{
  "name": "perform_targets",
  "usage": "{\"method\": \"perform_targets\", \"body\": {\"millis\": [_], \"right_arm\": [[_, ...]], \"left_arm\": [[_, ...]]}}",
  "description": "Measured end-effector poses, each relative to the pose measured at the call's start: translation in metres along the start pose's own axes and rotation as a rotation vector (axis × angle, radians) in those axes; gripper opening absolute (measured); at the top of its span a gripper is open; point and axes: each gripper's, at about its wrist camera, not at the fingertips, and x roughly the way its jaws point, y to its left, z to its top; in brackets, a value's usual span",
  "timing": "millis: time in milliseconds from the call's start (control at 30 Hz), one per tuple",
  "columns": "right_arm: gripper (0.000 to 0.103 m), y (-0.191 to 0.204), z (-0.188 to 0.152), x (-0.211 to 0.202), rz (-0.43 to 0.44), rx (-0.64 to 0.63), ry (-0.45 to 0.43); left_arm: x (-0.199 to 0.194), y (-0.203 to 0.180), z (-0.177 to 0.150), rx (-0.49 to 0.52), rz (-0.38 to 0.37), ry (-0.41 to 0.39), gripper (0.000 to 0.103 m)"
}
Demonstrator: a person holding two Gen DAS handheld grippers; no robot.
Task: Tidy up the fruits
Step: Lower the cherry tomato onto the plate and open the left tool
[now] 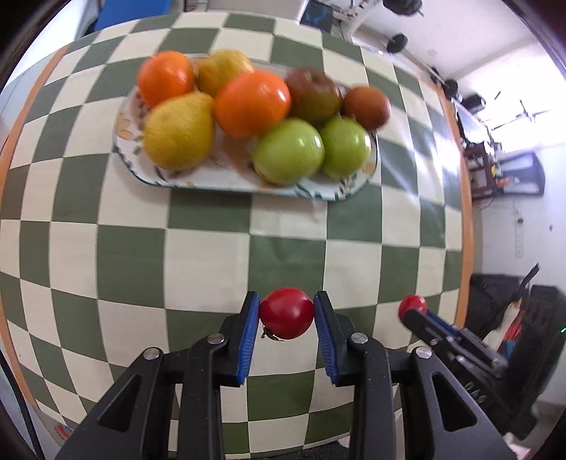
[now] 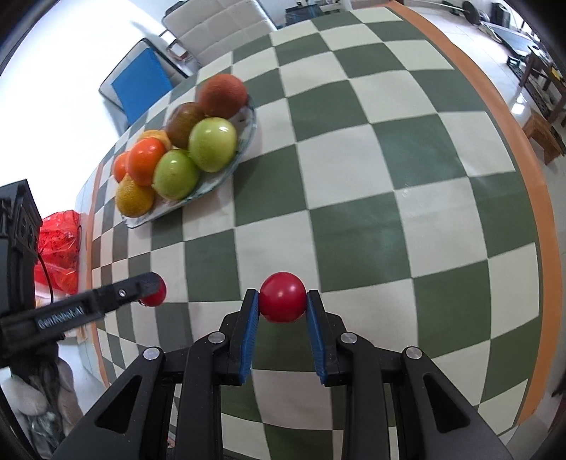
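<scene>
A: What does the left gripper (image 1: pixel 287 309) have between its blue fingers (image 1: pixel 247 332)?

B: A small red tomato (image 1: pixel 286 313), pinched on both sides. Its dried stem end shows at the lower left. The tomato hangs above the green-and-cream checked surface (image 1: pixel 212 247), clear of it.

A: And the right gripper (image 2: pixel 282 299)?

B: The same: its fingers (image 2: pixel 249 331) are closed on a second red tomato (image 2: pixel 282 296), round and glossy, also held over the surface. In the left view this gripper sits off to the right with the red fruit at its tip; in the right view the left gripper comes in from the left edge with its tomato half hidden behind a black finger.

A: Where is the rest of the fruit?

B: On a patterned oval plate (image 1: pixel 219 180) further back on the surface, well apart from both grippers. It carries two oranges (image 1: pixel 252 102), two yellow lemons (image 1: pixel 178 131), two green apples (image 1: pixel 288 151), a dull red-green apple (image 1: pixel 313 93) and a brownish-red fruit (image 1: pixel 367 107) at the right end of the plate. They are packed together, most touching a neighbour.

A: Anything beyond the surface?

B: A white chair (image 2: pixel 215 28), a blue panel (image 2: pixel 141 85), and a red plastic bag (image 2: pixel 60 244) at the left edge.
</scene>
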Motion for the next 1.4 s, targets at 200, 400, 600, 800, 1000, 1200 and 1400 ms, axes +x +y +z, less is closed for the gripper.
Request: {"method": "perform_targets", "body": {"millis": [200,400,600,800,1000,1200,1400], "right_arm": [[0.029,0.049,0.013,-0.003,0.054,-0.105,-0.029],[0.029,0.114,0.035,0.017,0.109,-0.186,-0.044],[0.029,0.162,0.055,0.057,0.129,-0.194,-0.038],[0.029,0.18,0.065,0.085,0.155,-0.149,-0.019],[0.029,0.191,0.068,0.101,0.161,-0.14,-0.002],[0.029,0.201,0.065,0.114,0.182,-0.123,0.022],[0.029,0.209,0.063,0.13,0.183,-0.112,0.043]], "left_arm": [[-0.046,0.044,0.039,-0.108,-0.066,-0.082,0.029],[-0.056,0.092,0.088,-0.18,-0.073,-0.121,0.029],[-0.031,0.133,0.13,-0.238,-0.099,-0.066,0.029],[-0.01,0.162,0.148,-0.295,-0.139,-0.013,0.029],[0.001,0.174,0.152,-0.319,-0.172,0.027,0.029],[0.006,0.177,0.152,-0.316,-0.189,0.045,0.029],[0.006,0.178,0.155,-0.307,-0.19,0.05,0.03]]}}
